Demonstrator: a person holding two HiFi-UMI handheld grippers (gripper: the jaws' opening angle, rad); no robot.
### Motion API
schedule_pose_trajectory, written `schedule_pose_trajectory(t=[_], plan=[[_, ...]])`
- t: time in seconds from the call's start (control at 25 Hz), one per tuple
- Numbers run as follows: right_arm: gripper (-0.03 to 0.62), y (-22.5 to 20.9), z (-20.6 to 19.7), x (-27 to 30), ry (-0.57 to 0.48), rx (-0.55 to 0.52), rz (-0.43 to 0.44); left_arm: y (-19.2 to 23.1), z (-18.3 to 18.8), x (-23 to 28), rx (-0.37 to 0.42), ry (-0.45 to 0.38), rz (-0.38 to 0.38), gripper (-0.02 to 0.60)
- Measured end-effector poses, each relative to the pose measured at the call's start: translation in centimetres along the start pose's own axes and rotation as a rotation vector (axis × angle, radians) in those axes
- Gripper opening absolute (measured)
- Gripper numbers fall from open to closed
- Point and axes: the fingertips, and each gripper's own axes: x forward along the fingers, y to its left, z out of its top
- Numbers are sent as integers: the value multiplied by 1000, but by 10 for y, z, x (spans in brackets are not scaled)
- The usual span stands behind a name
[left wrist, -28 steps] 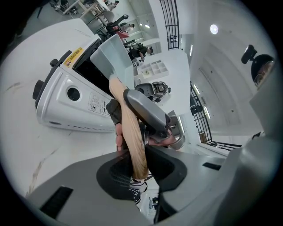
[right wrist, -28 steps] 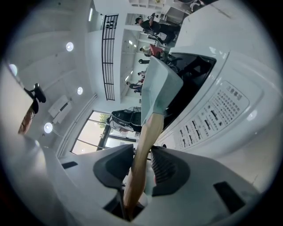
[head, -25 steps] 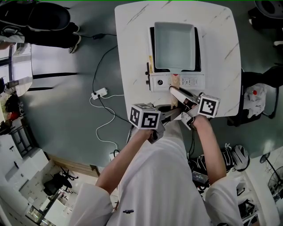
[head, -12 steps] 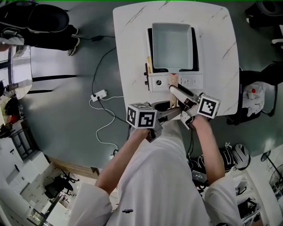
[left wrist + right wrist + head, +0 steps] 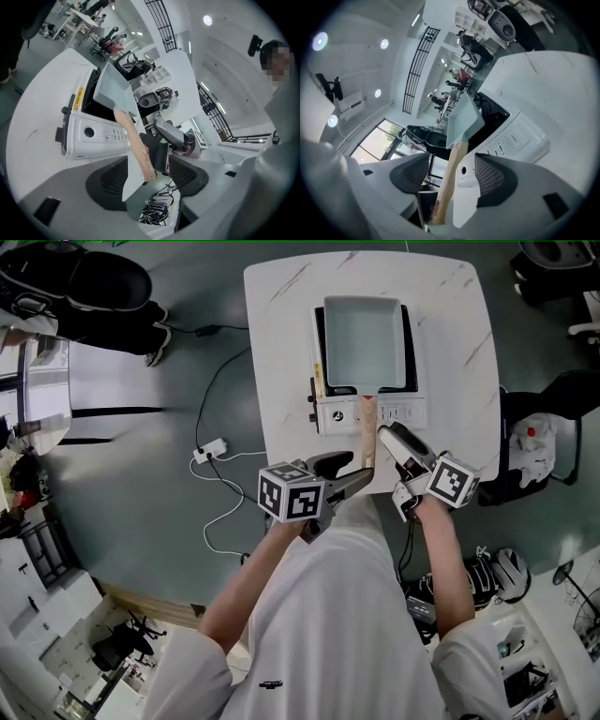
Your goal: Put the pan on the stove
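Observation:
A pale square pan (image 5: 364, 338) sits on the white tabletop stove (image 5: 370, 414), and its wooden handle (image 5: 367, 435) points back over the table's near edge. My left gripper (image 5: 349, 472) is at the handle's end. Its jaws are opening, with the handle (image 5: 136, 145) lying loose between its pads (image 5: 108, 180). My right gripper (image 5: 398, 444) is just right of the handle with its jaws also opening. In the right gripper view the handle (image 5: 449, 180) runs between the pads (image 5: 494, 176) without touching them, and the pan (image 5: 464, 122) rests flat on the stove (image 5: 511, 140).
The stove stands on a white marble table (image 5: 469, 352), its control panel facing me. On the floor to the left lie a power strip (image 5: 211, 446) and its cable. A dark chair (image 5: 553, 418) stands to the right of the table.
Both grippers' jaws have spread and let go of the wooden handle. The left gripper has drawn back towards me and the right has shifted right. The pan stays on the stove.

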Motion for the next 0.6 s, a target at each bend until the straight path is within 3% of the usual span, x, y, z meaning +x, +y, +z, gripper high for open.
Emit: schedule_pose_trajectory(t=[0.12,0.2,0.28,0.44,0.48,0.6], plan=[[299,13,6,-22,-46,-73,-70,-12,10,-19,59,-31,15,276],[293,33,9,-32,-82,-108,-65,-23,19,-33,102,-65,19,276],[293,61,12,-43,-118,-116,-35,-36,28,-47,148,-102,14,220],[270,121,20,-64,-198,-179,6,-63,44,-78,236,-170,29,201],[266,133,22,-68,-214,-204,9,-67,49,-86,247,-202,42,158],[200,166,23,-80,-249,-315,0,-82,66,-113,268,-306,66,95]])
